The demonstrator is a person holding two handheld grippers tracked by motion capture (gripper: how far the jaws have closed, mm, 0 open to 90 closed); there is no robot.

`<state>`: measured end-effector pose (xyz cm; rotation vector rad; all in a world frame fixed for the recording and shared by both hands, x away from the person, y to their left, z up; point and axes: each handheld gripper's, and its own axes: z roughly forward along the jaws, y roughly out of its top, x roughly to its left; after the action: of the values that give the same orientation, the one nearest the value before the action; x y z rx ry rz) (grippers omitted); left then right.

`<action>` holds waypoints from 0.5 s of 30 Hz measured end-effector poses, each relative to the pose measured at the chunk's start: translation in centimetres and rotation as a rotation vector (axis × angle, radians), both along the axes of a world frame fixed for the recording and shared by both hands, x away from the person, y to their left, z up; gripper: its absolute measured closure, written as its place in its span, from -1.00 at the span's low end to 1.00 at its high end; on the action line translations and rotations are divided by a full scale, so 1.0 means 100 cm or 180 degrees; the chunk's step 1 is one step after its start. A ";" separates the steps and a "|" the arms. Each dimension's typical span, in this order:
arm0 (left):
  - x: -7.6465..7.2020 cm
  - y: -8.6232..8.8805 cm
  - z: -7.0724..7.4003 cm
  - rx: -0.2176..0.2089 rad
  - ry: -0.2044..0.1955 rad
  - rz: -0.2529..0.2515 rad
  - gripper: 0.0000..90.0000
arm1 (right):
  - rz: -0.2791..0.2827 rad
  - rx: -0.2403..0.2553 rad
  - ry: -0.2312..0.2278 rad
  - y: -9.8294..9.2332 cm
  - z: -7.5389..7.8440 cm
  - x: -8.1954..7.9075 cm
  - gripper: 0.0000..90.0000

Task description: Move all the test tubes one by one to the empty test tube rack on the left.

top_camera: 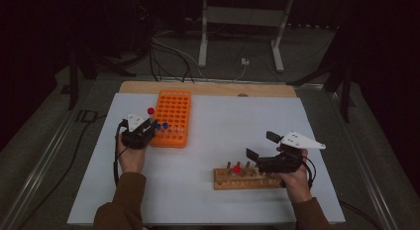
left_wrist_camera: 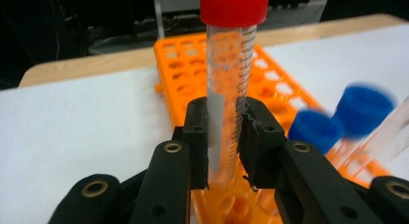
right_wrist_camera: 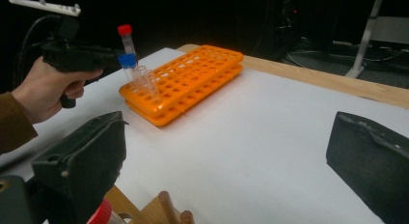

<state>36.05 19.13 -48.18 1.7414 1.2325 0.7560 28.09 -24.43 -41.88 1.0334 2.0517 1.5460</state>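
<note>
The red-capped tube (left_wrist_camera: 231, 89) stands upright, pinched in our left claw (left_wrist_camera: 225, 151) over the near end of the orange rack (top_camera: 173, 116), ready for a hole; our right claw (right_wrist_camera: 226, 156) waits spread above the wooden stand (top_camera: 245, 179).

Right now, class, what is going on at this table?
A person works with a gripper in each hand. The left gripper has its fingers shut on a red-capped tube, held upright over the near end of the orange rack, beside two blue-capped tubes standing in it. The right gripper is open and holds nothing, above a wooden rack that carries another red-capped tube.
</note>
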 end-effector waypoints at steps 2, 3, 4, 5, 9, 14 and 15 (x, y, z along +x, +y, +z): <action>0.000 0.000 -0.005 0.0025 0.0060 -0.0011 0.67 | 0.0002 -0.0002 0.0001 0.000 0.000 0.000 -0.99; -0.001 0.000 -0.007 0.0033 0.0091 -0.0015 0.67 | 0.0008 -0.0003 0.0004 0.000 0.000 0.000 -0.99; -0.001 0.000 -0.009 0.0062 0.0117 -0.0026 0.67 | 0.0015 -0.0004 0.0010 0.001 0.000 0.000 -0.99; -0.001 0.000 -0.011 0.0086 0.0148 -0.0034 0.67 | 0.0023 -0.0008 0.0011 0.001 0.000 0.000 -0.99; 0.001 -0.003 -0.015 0.0182 0.0235 -0.0045 0.68 | 0.0046 -0.0021 0.0014 0.003 -0.001 0.000 -0.99; 0.002 -0.003 -0.015 0.0187 0.0267 -0.0042 0.67 | 0.0062 -0.0025 0.0024 0.004 -0.002 -0.001 -0.99; 0.002 -0.003 -0.015 0.0179 0.0276 -0.0035 0.66 | 0.0064 -0.0022 0.0026 0.004 -0.002 -0.001 -0.99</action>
<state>36.28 18.88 -49.69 1.8420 1.2694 0.7216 28.03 -24.08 -42.08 1.0213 2.0776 1.5460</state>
